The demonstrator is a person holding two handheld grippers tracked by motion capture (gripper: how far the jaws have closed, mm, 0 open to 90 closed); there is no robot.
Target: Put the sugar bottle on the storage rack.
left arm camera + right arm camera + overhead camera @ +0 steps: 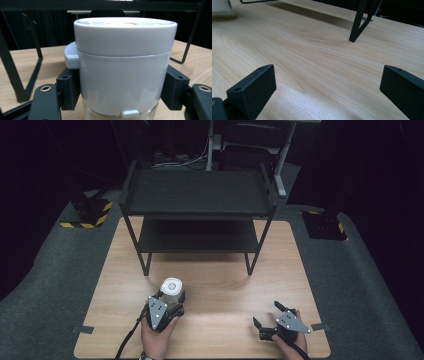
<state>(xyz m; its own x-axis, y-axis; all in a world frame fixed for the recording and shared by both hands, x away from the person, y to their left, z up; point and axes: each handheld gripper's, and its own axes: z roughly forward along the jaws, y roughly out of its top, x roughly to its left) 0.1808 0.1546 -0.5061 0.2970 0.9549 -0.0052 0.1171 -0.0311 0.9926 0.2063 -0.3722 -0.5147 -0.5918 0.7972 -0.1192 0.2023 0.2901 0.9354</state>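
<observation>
**Left tongs clamp the white canister, right tongs spread wide**

Dark room all around us, black at the edges of the high view, and grey carpet [50,265] running under a pale wooden table [220,285] that takes up the middle and lower part of the frame. At the far half of that table we have a black two-tier metal shelf rack [197,195], both tiers bare, its legs planted on the wood; a leg shows again in the upper right of the right gripper view [358,22]. Yellow-and-black striped blocks [90,212] sit on the floor at upper left and at right of the table.

Down to the action at the bottom of the high view. Our left hand [157,337] comes in at lower left carrying the left gripper [167,307], and it is clenched on a white canister [171,289] that stands upright on the table, well in front of the rack. In the left gripper view we see it close: a white lidded body [123,75] with a small tab at the bottom edge and a lip on its left side, both black pads [68,91] pressed flat against its sides.

Over at lower right, our right hand [290,345] holds the right gripper [267,315], jaws released and spread wide, bare wood between them, well apart from the canister. Small grey tape strips [82,329] mark the table's near edges.
</observation>
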